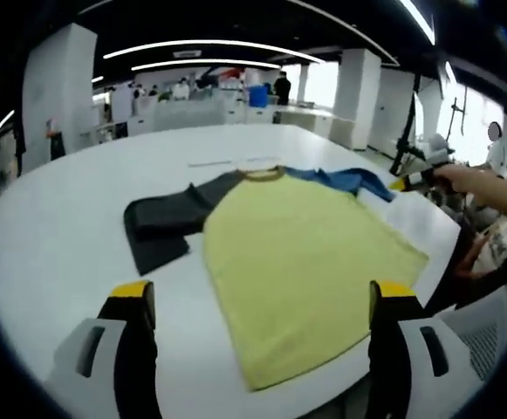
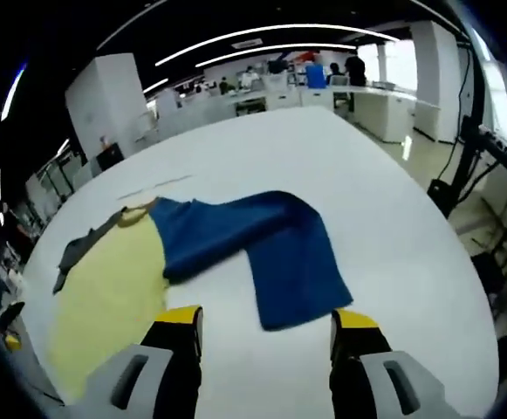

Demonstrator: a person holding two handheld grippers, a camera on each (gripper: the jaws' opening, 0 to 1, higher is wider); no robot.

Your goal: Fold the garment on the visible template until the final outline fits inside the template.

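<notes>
Both grippers hang over the near table edge with jaws apart and nothing between them: the left gripper (image 1: 257,301) faces the yellow hem, the right gripper (image 2: 266,327) the cuff of the blue sleeve (image 2: 279,253), likely lining up for a first fold. The shirt (image 1: 301,244) lies flat and unfolded on the white table (image 1: 61,227), collar away, grey sleeve (image 1: 161,223) spread to the left, so both sleeves look free to be turned inward. I cannot make out a template outline. Beyond, an open office with desks, pillars, ceiling strip lights and distant people.
</notes>
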